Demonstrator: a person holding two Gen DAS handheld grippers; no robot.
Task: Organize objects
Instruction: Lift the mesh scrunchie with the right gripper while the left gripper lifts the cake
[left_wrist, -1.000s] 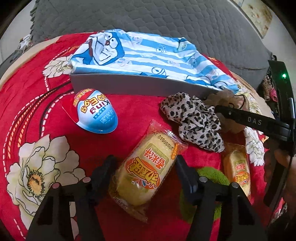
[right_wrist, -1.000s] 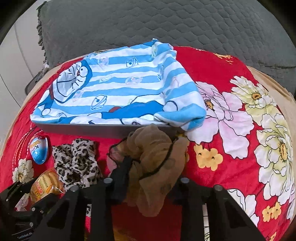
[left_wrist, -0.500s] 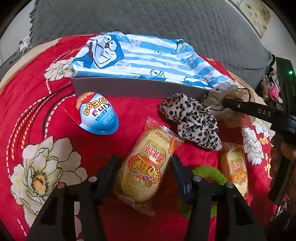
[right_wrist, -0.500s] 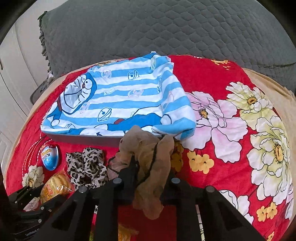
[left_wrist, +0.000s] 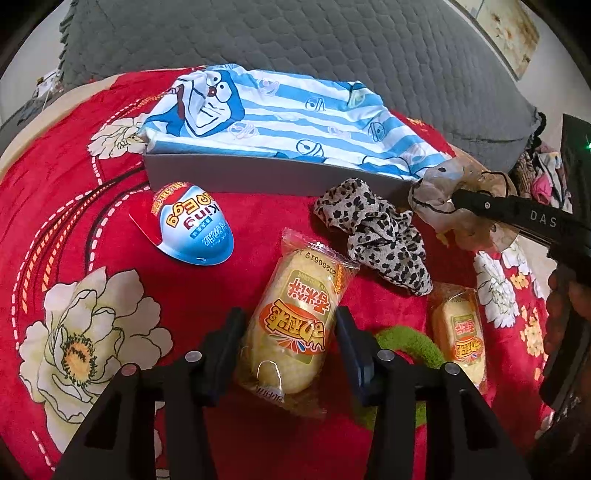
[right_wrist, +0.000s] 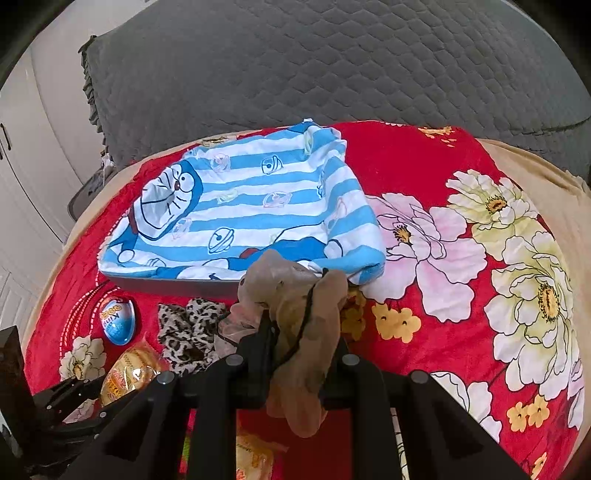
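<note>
We find the right gripper (right_wrist: 295, 339) clamped on the stocking (right_wrist: 295, 317), lifted beside the box (left_wrist: 258, 177). The left gripper (left_wrist: 290, 332) grips the cake (left_wrist: 299, 317). Most sorting remains, we judge.

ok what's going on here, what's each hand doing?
Sorting items on a red floral blanket. The right hand-held gripper is shut on a beige sheer stocking, lifted near the grey box draped with striped cloth. The left hand-held gripper straddles a wrapped snack cake, jaws apparently just touching it.
</note>
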